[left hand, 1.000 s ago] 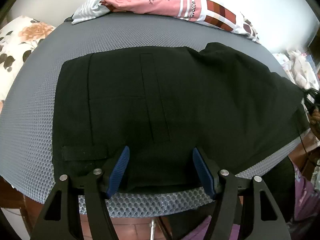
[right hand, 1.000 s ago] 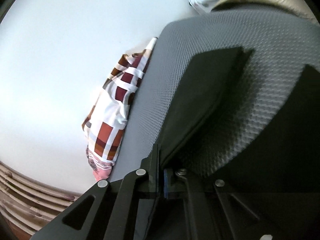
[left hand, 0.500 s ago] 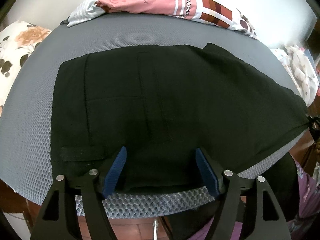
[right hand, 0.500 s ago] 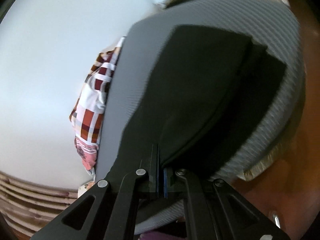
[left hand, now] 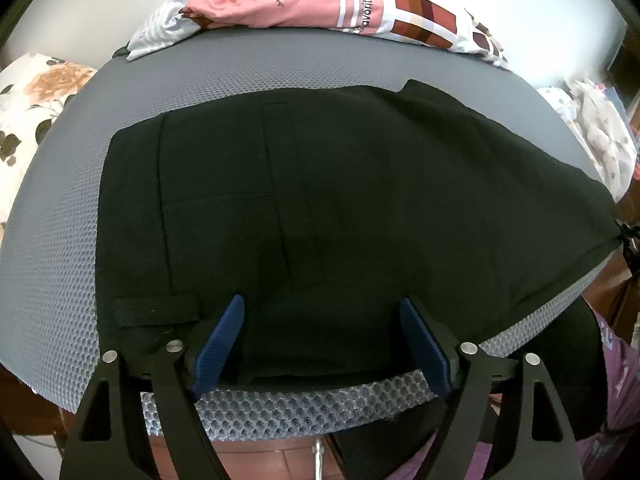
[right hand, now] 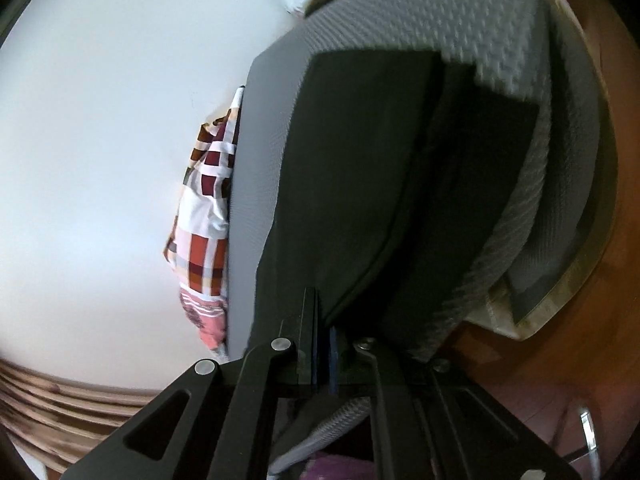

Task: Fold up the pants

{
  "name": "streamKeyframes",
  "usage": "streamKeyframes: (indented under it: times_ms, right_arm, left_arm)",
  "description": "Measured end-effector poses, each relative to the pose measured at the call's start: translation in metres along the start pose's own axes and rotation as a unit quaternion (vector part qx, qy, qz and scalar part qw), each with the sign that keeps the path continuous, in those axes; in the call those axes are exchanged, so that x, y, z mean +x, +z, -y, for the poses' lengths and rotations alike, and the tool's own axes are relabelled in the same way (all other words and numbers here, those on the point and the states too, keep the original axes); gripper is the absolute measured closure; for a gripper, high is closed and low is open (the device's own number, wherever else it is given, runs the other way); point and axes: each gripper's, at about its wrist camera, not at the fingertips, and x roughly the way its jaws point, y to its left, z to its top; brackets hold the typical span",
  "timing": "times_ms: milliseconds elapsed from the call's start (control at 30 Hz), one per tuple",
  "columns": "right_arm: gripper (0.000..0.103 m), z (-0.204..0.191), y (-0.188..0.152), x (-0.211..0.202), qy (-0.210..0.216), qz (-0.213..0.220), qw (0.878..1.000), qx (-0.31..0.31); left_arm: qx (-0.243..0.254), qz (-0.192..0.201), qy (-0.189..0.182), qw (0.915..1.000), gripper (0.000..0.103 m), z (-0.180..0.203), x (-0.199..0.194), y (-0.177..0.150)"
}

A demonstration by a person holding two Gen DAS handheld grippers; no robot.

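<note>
Left wrist view has the grey mesh table (left hand: pixel 60 260) filling most of the shot, with the black pants (left hand: pixel 340 208) spread flat across it, waistband end near the camera, a pile of pink and checked clothes (left hand: pixel 320 4) behind. Compared to a second ago the bunched-up right side is now pulled out smooth to the table's edge. The left gripper (left hand: pixel 320 344) is opening wide over the waistband, pads gripping nothing, while the right gripper (right hand: pixel 322 344) is pinched tight on the pants' far end.
</note>
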Motion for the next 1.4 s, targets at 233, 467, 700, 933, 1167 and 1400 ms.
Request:
streamKeyframes:
  times_ms: [233, 467, 700, 933, 1167, 1400]
  right_arm:
    - [0.099, -0.015, -0.005, -0.02, -0.004, 0.006, 1.0, -0.02]
    - [0.099, 0.006, -0.014, -0.024, -0.043, -0.004, 0.999, -0.009]
    - [0.1, 0.009, -0.012, -0.024, -0.04, -0.001, 0.999, -0.012]
    - [0.093, 0.025, -0.007, -0.05, -0.026, 0.033, 0.999, 0.022]
    - [0.074, 0.051, 0.013, -0.085, -0.026, 0.084, 0.995, 0.054]
    - [0.054, 0.031, 0.025, -0.065, -0.039, 0.059, 0.997, 0.025]
  left_arm:
    - [0.014, -0.006, 0.001, 0.9999, 0.011, 0.007, 0.004, 0.002]
    - [0.022, -0.01, -0.007, 0.9997, 0.008, 0.006, 0.005, 0.003]
    - [0.033, -0.014, -0.006, 0.9993, 0.002, 0.01, 0.008, 0.003]
    - [0.036, -0.015, -0.006, 0.9992, 0.001, 0.012, 0.008, 0.003]
    - [0.043, -0.01, -0.005, 0.999, 0.0, 0.012, 0.01, 0.003]
    - [0.039, -0.007, 0.002, 0.9992, 0.0, 0.015, 0.01, 0.002]
